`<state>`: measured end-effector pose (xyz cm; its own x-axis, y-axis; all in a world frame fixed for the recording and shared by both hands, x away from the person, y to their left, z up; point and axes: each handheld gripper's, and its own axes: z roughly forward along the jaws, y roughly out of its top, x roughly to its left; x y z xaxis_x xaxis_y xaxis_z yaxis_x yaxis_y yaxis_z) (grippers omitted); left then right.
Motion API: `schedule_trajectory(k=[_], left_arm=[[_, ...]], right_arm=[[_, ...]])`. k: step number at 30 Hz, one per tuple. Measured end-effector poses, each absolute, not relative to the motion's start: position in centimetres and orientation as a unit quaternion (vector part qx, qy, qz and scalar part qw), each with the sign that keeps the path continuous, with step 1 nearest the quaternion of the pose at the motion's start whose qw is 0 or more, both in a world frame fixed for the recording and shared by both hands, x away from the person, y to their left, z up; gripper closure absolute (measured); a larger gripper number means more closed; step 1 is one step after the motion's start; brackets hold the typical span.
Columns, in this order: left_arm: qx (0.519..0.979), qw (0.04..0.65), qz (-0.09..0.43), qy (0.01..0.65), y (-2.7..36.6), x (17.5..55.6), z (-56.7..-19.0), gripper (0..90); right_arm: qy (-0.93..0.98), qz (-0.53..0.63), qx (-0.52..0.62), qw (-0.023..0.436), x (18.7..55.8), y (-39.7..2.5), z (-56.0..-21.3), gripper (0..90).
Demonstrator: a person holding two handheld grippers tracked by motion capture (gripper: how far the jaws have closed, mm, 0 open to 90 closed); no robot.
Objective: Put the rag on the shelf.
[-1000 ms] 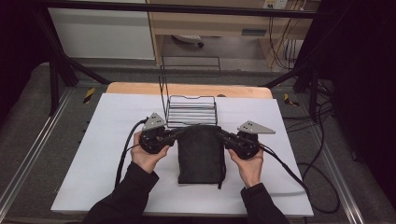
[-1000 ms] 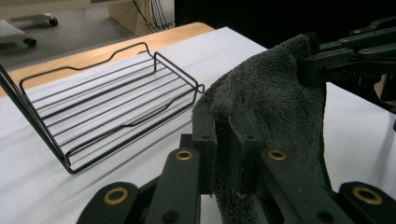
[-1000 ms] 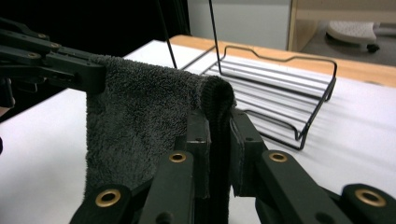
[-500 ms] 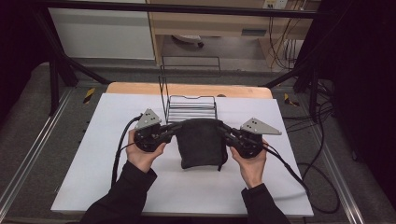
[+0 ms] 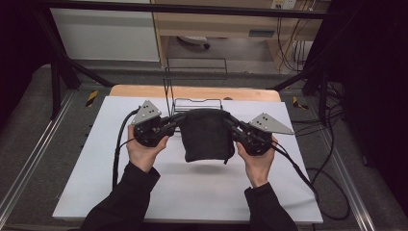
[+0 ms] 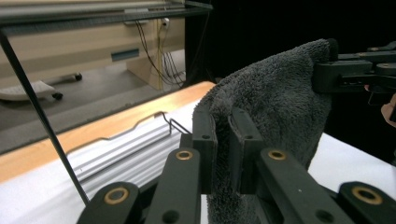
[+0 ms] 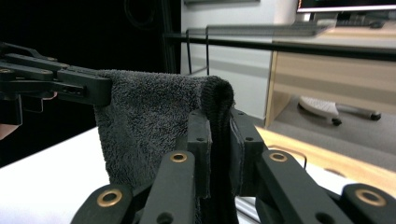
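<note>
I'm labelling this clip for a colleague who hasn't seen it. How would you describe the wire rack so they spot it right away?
Start at the white table and look to its far edge, where a wooden strip shows. The wire rack stands there, just behind the dark towel held up between the two grippers. It alone is thin black wire, open-framed and standing untouched.

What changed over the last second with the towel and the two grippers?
The dark towel, flat on the white table a second ago, now hangs lifted toward the wire rack. The left gripper and right gripper stay clamped on its top corners. The rack hasn't moved.
</note>
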<state>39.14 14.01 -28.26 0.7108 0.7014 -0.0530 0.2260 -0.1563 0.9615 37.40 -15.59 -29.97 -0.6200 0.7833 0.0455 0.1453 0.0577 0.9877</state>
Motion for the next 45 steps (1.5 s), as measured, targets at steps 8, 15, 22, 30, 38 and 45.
schedule_trajectory(k=[8,15,22,30,38,45], left_arm=[[0.712,0.587,0.227,0.312,14.2,39.7,-26.1,82.2],[0.694,0.601,0.24,0.315,14.6,40.4,-24.4,82.3],[0.677,0.614,0.256,0.314,15.0,41.1,-22.3,82.4],[0.662,0.625,0.272,0.31,15.5,42.2,-19.8,82.4],[0.652,0.632,0.28,0.312,15.6,43.4,-17.8,82.4],[0.639,0.64,0.289,0.314,15.6,44.2,-16.7,82.4]], right_arm=[[0.652,0.611,0.337,0.296,37.7,-15.1,-28.1,81.0],[0.637,0.622,0.334,0.309,38.5,-14.4,-26.5,81.0],[0.628,0.629,0.325,0.323,39.4,-13.7,-24.2,81.1],[0.616,0.637,0.314,0.341,40.5,-13.1,-21.5,81.1],[0.61,0.637,0.31,0.355,41.9,-12.5,-19.0,81.1],[0.6,0.643,0.315,0.358,43.0,-12.3,-18.0,81.2]])
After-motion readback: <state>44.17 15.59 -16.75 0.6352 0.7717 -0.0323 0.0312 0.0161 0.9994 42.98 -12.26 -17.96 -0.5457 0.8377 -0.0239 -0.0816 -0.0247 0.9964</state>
